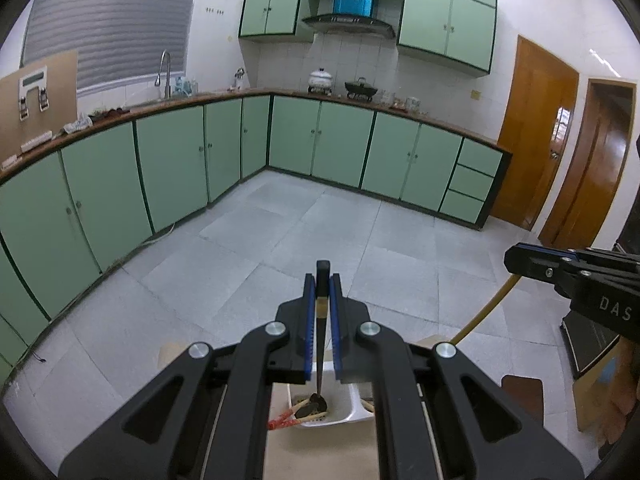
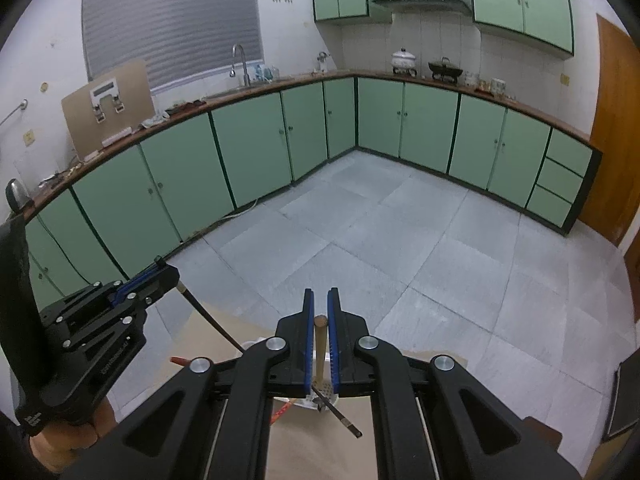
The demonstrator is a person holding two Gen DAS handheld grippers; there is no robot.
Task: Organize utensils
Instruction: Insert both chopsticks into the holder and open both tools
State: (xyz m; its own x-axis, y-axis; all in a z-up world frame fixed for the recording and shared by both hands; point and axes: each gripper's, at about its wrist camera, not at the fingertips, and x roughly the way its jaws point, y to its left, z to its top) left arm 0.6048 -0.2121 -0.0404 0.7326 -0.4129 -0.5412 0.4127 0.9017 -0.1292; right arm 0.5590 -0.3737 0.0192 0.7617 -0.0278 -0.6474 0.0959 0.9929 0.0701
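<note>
With both tongs pinching — left tongs [image 1: 322, 280] a dark ladle [image 1: 319, 360], right tongs [image 2: 321, 304] a wooden handle [image 2: 320, 344] — you risk clashing them over the basket [image 1: 352, 408].

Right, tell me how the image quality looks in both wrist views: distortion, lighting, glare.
Left wrist: strong fisheye bends the green cabinets, dark vignette at the corners, flat dim light, glare on the wooden door. Right wrist: same bowing of the countertop, soft even light, no hard shadows.

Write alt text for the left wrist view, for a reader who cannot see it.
The left hand-held gripper grips a dark-handled utensil upright over a white basket holding other utensils. The right hand-held gripper grips a yellow handle nearby.
</note>
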